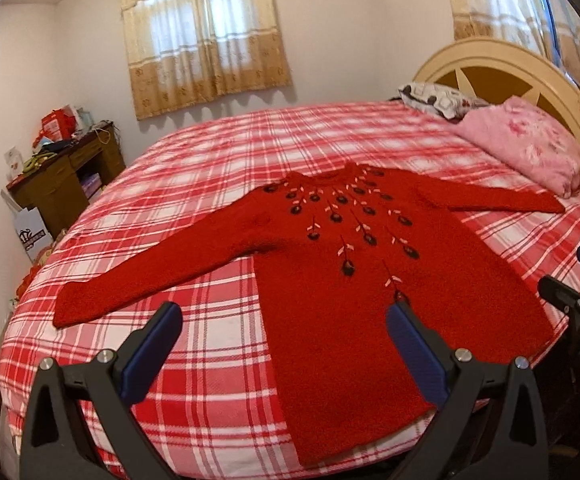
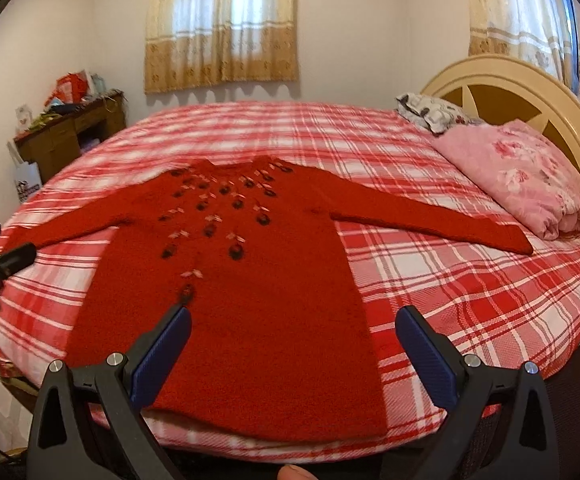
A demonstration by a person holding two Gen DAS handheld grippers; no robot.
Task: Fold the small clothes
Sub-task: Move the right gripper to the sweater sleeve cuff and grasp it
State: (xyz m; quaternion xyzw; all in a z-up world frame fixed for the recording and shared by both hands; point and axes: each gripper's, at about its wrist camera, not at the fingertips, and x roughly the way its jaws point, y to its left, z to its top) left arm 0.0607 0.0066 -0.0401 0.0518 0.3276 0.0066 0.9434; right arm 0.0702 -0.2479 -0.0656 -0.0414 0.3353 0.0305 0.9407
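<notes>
On my far left I see a dark wooden desk (image 1: 65, 184) against the wall, its top heaped with clutter, and beside it the bed (image 1: 193, 160) with its red-and-white plaid cover fills most of both views. My left gripper (image 1: 283, 324) hangs over the near edge of the bed with its two blue-padded fingers spread wide and nothing between them; one finger sits over bare plaid, the other over the lower body of the red sweater (image 1: 330, 280). The sweater lies flat and face up on the cover, neck toward the far side, hem at the near edge, both sleeves stretched out to the sides, with dark flowers and pale leaves fanning down from the collar. Further right, my right gripper (image 2: 294, 328) hovers near the hem too, jaws likewise wide apart and empty, one finger above the sweater's body and the other above the plaid just beside it. A fingertip (image 2: 292, 473) shows at the bottom edge of the right wrist view. At the right end of the bed lie a pink floral pillow (image 2: 522, 176) and a grey patterned one (image 2: 430, 114) behind it, against a cream headboard (image 2: 502, 88). Beige curtains (image 2: 221, 24) cover the window on the far wall.
</notes>
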